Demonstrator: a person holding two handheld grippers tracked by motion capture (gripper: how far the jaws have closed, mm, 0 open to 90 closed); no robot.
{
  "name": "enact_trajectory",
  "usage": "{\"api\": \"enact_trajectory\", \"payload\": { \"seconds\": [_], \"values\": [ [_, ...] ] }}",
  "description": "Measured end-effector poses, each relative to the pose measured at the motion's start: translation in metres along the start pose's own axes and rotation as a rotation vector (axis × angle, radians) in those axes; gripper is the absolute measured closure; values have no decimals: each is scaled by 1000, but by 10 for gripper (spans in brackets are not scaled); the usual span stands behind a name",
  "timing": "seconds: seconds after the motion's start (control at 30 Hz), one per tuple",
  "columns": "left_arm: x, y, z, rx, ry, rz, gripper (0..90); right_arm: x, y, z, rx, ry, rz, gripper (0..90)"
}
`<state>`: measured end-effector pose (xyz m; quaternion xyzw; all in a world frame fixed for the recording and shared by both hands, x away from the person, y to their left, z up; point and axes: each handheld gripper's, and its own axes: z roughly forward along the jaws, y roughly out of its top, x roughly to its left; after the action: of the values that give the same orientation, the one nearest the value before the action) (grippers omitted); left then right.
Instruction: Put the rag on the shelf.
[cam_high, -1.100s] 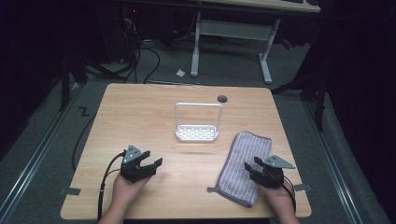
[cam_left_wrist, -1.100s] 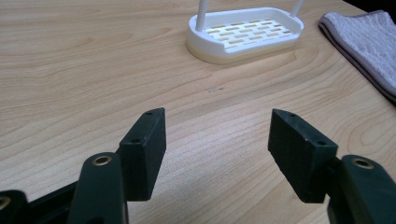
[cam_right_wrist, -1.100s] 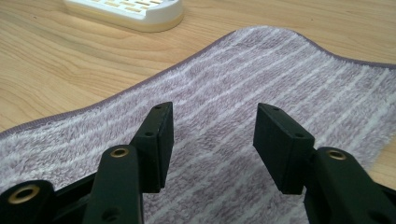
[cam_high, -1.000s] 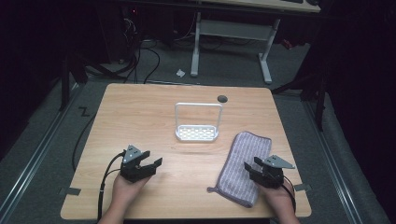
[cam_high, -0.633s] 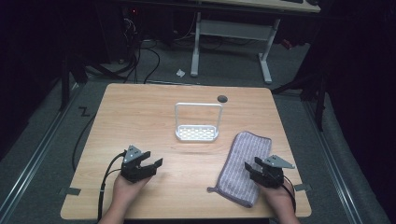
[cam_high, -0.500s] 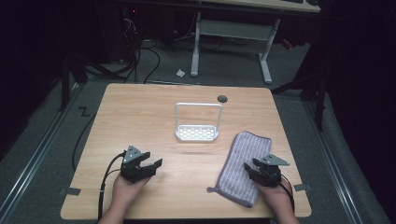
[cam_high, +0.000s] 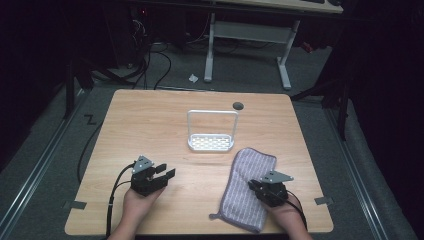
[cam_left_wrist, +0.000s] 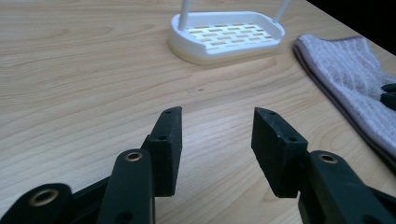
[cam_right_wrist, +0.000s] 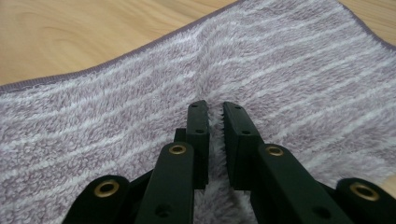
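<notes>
- Wooden surface (cam_high: 150, 125) carries everything: a white drying rack with a wire hoop handle (cam_high: 211, 131) stands at the middle toward the far side, and a lilac striped towel (cam_high: 249, 187) lies flat at the near right, one corner close to the rack.
- Lilac towel again: fluffy terry with pale stripes, a darker bound edge, and a small loop at its near left corner; a little ridge of pile is drawn up where it is pinched.
- Right gripper (cam_right_wrist: 215, 122) sits on the towel's near half, its fingers nearly closed with a fold of pile between them, so the step in hand seems to be taking hold of the cloth.
- Next, I judge, comes a firm pinch and a lift.
- Left gripper (cam_left_wrist: 217, 135) hovers over bare wood at the near left, fingers spread and holding nothing.
</notes>
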<state>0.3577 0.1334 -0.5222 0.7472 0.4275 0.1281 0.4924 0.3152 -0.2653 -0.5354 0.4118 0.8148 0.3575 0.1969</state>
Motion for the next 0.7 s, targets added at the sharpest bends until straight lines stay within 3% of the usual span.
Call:
{"api": "enact_trajectory", "payload": {
  "seconds": [0.07, 0.13, 0.33, 0.47, 0.5, 0.6, 0.7],
  "values": [
    [-7, 1, 3, 4, -11, 17, 544, 16, 3, 4, -5, 43, -29, 814],
    [-13, 1, 5, 7, -23, 30, 549, 20, 4, 5, -6, 52, -40, 813],
    [-34, 1, 13, 32, -64, 79, 593, 56, 8, 9, -2, 138, -103, 812],
    [-45, 0, 19, 53, -81, 96, 604, 71, 9, 11, -7, 174, -134, 810],
    [-48, 0, 21, 58, -87, 99, 608, 81, 10, 12, -5, 196, -152, 805],
    [-56, -2, 27, 79, -101, 119, 604, 93, 10, 13, -9, 225, -184, 783],
    [-62, -4, 31, 102, -120, 138, 599, 96, 12, 13, -7, 240, -183, 713]
  ]
}}
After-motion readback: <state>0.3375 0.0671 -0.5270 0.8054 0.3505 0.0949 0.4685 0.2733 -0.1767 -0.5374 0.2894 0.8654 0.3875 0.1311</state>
